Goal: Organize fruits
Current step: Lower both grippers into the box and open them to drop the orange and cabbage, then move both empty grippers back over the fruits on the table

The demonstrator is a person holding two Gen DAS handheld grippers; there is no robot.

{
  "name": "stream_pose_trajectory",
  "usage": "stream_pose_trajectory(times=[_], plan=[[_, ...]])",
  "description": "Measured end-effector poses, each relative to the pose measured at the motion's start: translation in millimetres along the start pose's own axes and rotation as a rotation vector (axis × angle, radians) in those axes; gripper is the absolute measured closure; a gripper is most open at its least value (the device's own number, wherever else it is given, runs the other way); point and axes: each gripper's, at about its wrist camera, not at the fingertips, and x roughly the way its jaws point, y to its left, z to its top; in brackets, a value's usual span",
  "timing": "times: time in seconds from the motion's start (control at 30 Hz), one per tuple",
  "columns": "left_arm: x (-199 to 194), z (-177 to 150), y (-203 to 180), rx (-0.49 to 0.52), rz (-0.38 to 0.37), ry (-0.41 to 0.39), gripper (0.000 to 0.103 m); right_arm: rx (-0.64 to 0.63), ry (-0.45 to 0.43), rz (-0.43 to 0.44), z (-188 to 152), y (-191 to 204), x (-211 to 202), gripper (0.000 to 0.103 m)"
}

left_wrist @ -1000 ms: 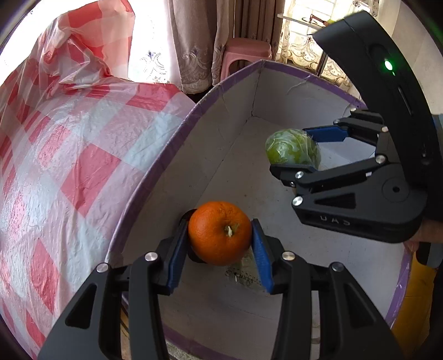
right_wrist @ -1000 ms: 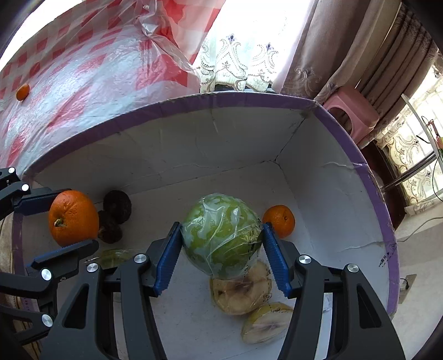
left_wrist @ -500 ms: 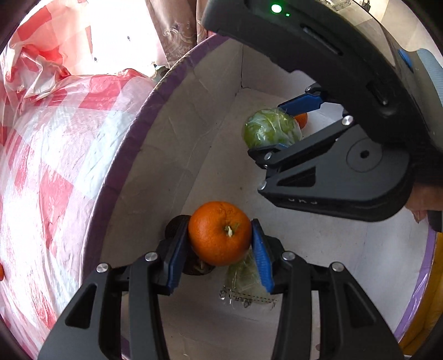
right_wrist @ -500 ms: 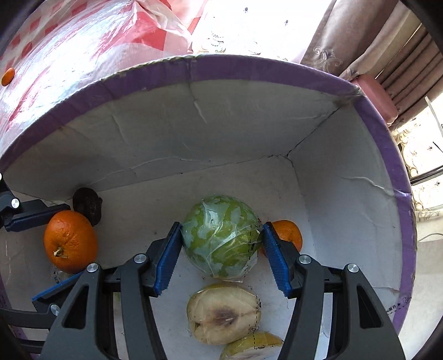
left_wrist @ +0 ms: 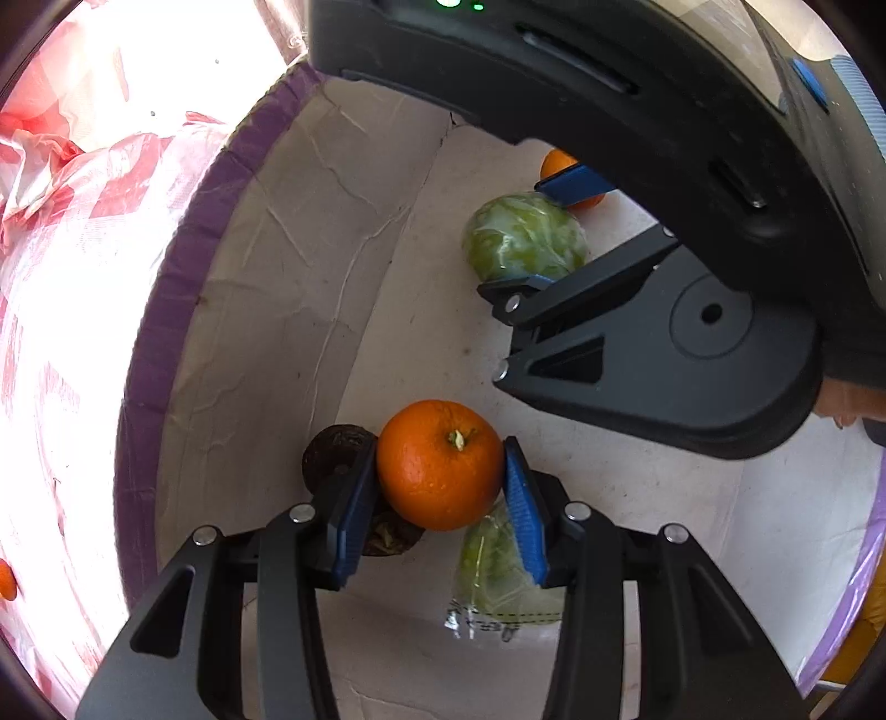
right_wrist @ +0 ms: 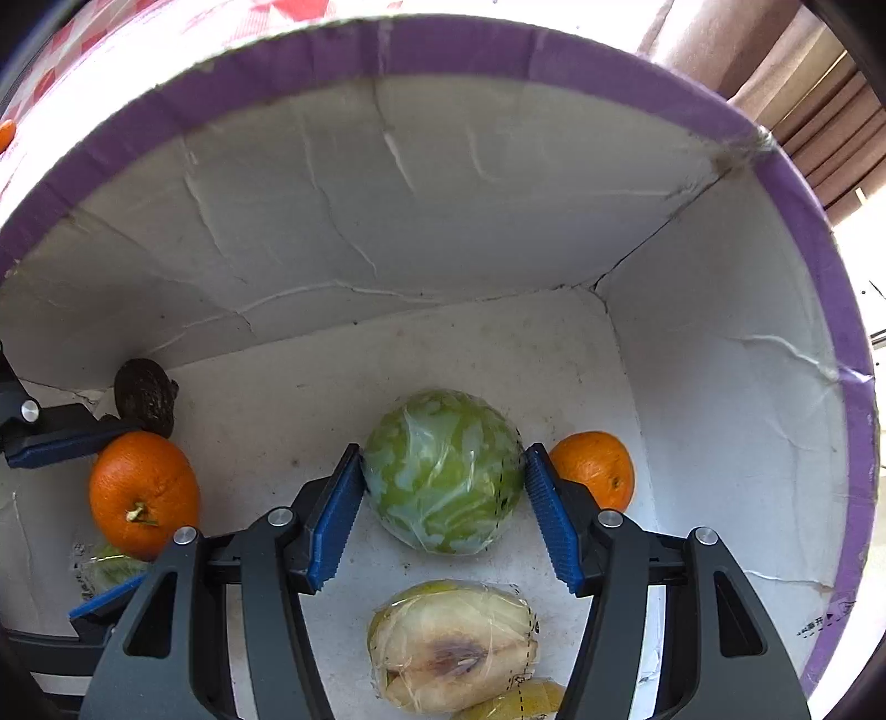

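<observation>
Both grippers are lowering fruit into the box (right_wrist: 443,183).
The left gripper (left_wrist: 443,487) is pinching the orange (left_wrist: 440,465), the right gripper (right_wrist: 443,498) the wrapped green fruit (right_wrist: 443,471); each should be spreading only once touching the floor just below.

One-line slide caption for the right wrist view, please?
Right gripper holds a wrapped green melon inside the purple-rimmed box.

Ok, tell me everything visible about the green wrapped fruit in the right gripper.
The green wrapped fruit is round, mottled pale and dark green under shiny, creased clear film. The right gripper clamps it between blue ribbed pads, low inside the white, purple-rimmed box. Whether it touches the floor is unclear. A small orange lies just behind one pad.
</observation>
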Motion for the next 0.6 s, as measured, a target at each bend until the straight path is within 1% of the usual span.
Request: stream_pose_trajectory(times=[0.13,0.17,0.2,0.3,0.33,0.47,0.5,0.6], plan=[[0,1,0,0.005,0.009,-0.006,0.058,-0.001,-0.005,-0.005,-3,0,-3,0.044],[0,-2,1,0.005,0.013,-0.007,0.058,-0.002,-0.006,-0.009,-3,1,-3,0.044],[-7,-13,-11,0.003,0.016,-0.009,0.058,-0.005,-0.008,-0.011,-4,2,-4,0.042],[-11,-14,-12,0.008,0.024,-0.02,0.048,-0.01,-0.029,-0.02,-5,5,-9,0.029],[-13,-17,-15,0.013,0.027,-0.022,0.047,-0.008,-0.035,-0.023,-5,5,-11,0.025],[-16,-18,-13,0.017,0.029,-0.027,0.047,-0.004,-0.035,-0.023,-6,6,-12,0.024],[-17,-19,-13,0.016,0.028,-0.029,0.045,-0.006,-0.035,-0.026,-6,6,-13,0.023],[-19,-18,-14,0.012,0.016,-0.05,0.034,-0.008,-0.048,-0.044,-5,5,-15,0.019]])
